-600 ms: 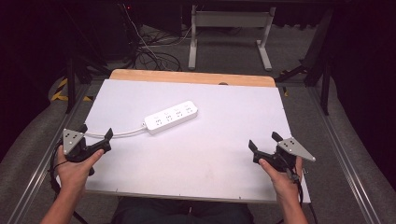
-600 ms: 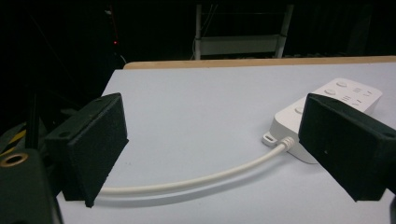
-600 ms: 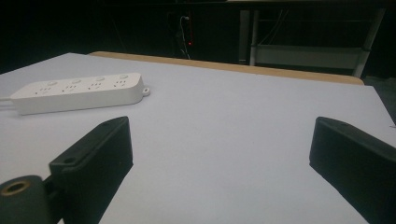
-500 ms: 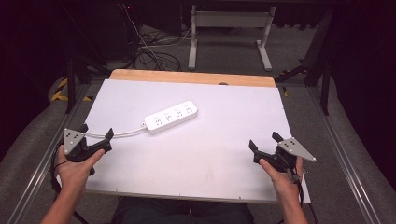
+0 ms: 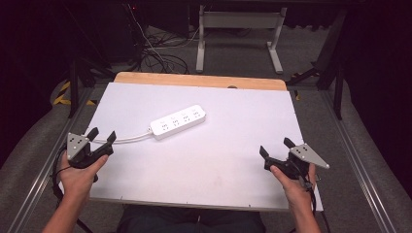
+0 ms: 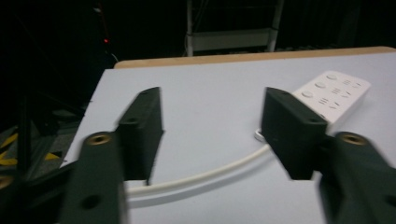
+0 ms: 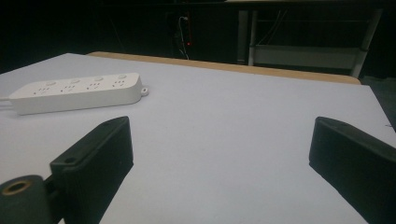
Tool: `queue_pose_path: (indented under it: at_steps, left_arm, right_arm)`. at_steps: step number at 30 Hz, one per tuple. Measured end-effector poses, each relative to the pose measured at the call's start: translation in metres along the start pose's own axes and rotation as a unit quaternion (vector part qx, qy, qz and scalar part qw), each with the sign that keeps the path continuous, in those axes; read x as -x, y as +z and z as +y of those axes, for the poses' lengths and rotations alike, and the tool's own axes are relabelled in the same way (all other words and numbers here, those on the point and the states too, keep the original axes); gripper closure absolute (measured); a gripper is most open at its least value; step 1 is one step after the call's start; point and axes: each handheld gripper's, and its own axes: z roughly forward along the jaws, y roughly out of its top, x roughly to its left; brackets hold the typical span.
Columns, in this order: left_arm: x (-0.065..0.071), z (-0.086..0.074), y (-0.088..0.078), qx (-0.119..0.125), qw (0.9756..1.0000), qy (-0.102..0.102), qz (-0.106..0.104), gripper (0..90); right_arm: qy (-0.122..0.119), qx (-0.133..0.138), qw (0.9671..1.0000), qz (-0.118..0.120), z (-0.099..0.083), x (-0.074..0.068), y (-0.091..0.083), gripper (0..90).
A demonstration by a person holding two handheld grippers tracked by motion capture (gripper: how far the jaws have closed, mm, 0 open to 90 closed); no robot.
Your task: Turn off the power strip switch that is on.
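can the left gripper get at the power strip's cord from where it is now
Probably yes. The left gripper is open at the table's left edge, with the white cord lying on the surface just past its jaws. Nothing sits between them, and the power strip lies farther in.

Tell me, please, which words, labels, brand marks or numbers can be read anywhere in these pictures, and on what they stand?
None can be read.
Power strip: plain white, bearing sockets and round buttons; any print is too small to make out.
White table: no lettering.
Yellow-and-black floor stripes: a hazard pattern, without words.
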Motion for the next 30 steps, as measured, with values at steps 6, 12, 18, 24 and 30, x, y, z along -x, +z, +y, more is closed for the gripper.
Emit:
queue_pose_path:
  at_steps: [6,12,18,24,30]
  left_arm:
    - [0.0,0.004,-0.004,-0.012,0.9995,-0.009,-0.027,81.7]
    - [0.002,0.011,-0.008,-0.016,0.9987,-0.007,-0.049,90.0]
    - [0.0,0.019,-0.004,-0.027,0.9986,-0.005,-0.047,90.0]
    - [-0.003,0.03,0.004,-0.05,0.9967,-0.013,-0.062,90.0]
    - [0.001,0.041,0.01,-0.052,0.9958,-0.006,-0.075,90.0]
  right_arm:
    - [0.0,0.001,1.0,-0.001,0.0,0.001,-0.001,6.8]
    - [0.004,0.001,1.0,-0.001,-0.001,0.002,-0.003,7.2]
    - [0.008,0.002,1.0,-0.002,-0.001,0.002,-0.003,7.4]
    - [0.009,-0.002,1.0,0.003,-0.002,0.002,-0.002,7.4]
    - [0.009,-0.001,1.0,0.004,-0.002,0.003,-0.002,7.5]
